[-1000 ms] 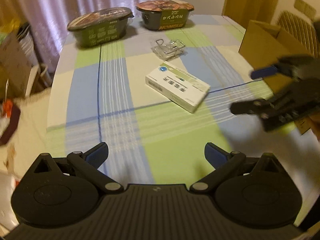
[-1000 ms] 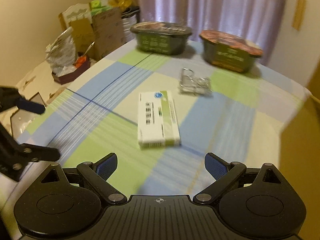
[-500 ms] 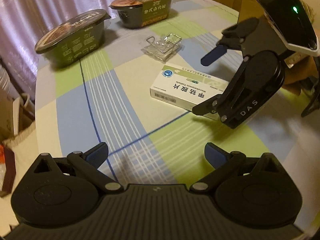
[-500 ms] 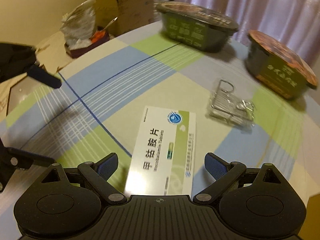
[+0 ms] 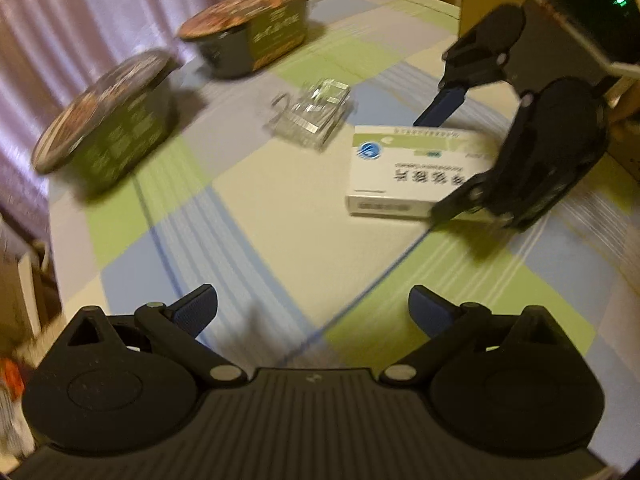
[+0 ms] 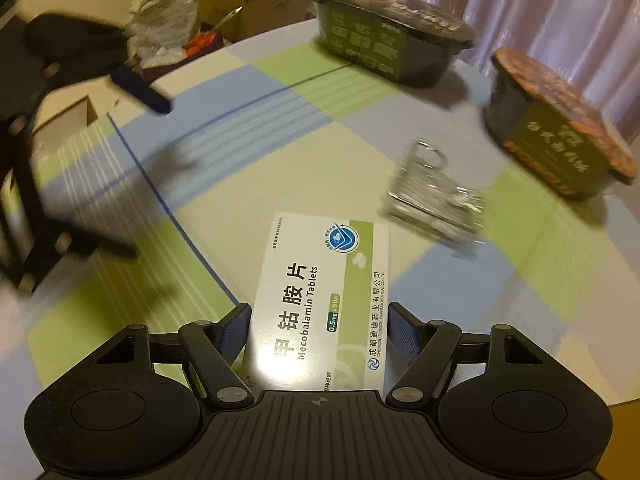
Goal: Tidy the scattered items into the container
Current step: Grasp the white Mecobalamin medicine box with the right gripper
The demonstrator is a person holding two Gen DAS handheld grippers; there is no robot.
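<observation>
Glossy flat tablet box (image 6: 320, 300) lies between right claw's (image 6: 318, 330) ribbed pads.

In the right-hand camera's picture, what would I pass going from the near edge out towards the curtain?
right gripper → tablet box → clear clip box → long green meal tray → curtain.

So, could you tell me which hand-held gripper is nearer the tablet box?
Right. The right hand-held gripper straddles the tablet box; the left hand-held gripper hovers open, well short of it.
</observation>
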